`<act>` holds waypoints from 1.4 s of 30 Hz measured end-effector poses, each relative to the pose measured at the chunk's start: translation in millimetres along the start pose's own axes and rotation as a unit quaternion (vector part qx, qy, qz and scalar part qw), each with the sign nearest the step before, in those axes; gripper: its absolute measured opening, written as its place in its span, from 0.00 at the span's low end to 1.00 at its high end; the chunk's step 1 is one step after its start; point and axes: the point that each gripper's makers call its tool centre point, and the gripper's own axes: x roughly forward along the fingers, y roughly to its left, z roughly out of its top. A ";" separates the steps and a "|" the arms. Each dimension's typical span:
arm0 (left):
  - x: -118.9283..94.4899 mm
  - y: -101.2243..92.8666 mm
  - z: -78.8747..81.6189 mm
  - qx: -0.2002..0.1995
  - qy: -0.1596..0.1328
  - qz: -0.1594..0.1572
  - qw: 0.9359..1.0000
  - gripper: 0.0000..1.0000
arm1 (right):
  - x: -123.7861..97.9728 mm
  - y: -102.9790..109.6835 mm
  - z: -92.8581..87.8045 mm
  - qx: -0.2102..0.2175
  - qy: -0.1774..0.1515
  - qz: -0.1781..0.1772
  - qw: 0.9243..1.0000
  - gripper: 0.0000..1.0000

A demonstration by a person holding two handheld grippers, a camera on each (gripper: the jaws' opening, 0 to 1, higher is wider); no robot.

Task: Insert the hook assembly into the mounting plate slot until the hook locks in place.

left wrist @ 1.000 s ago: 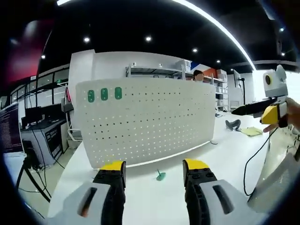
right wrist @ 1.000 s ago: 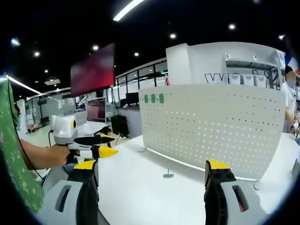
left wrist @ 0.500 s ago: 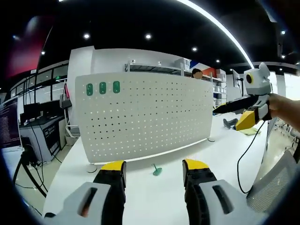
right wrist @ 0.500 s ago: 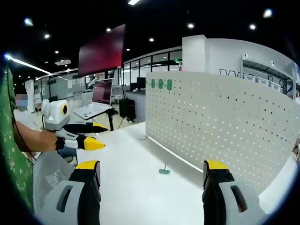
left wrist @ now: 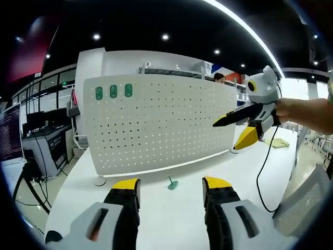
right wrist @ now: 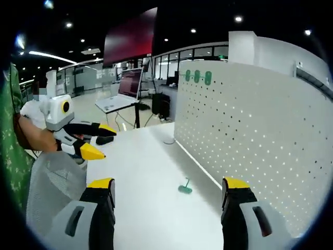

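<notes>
One white perforated mounting plate stood upright on the white table, and three green oval markers sat in a row at its upper corner. One small green hook assembly lay on the table surface just in front of the plate's lower edge, apart from both tools and touching neither. In the left gripper view, the left gripper hovered above the table with its two yellow-tipped jaws spread wide and nothing between them; the hook lay beyond the gap. The right gripper entered that view from the right, held in a hand and raised in front of the plate's far end, its two jaws splayed apart and empty. In the right gripper view, the same hook lay on the table near the plate, and the right gripper had its jaws wide apart. One open laptop stood on a stand in the background.
</notes>
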 end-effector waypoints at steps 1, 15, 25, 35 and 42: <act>0.0 -1.1 -0.3 0.000 0.001 0.000 1.000 0.49 | 3.9 -1.1 -0.5 -0.005 0.004 0.010 1.000 0.84; 1.2 -1.2 -9.7 -0.001 0.014 0.008 1.000 0.49 | 51.6 -29.1 -30.1 -0.012 0.061 0.055 0.997 0.79; 3.7 -1.8 -18.5 -0.002 0.027 0.010 1.000 0.48 | 80.5 -35.3 -44.8 -0.018 0.094 0.094 0.991 0.70; 4.6 -0.7 -23.8 -0.003 0.033 0.013 0.999 0.47 | 105.6 -37.9 -53.0 -0.032 0.123 0.121 0.984 0.65; 5.0 -1.8 -28.0 -0.002 0.039 0.011 0.999 0.46 | 122.6 -42.5 -64.2 -0.038 0.154 0.137 0.978 0.57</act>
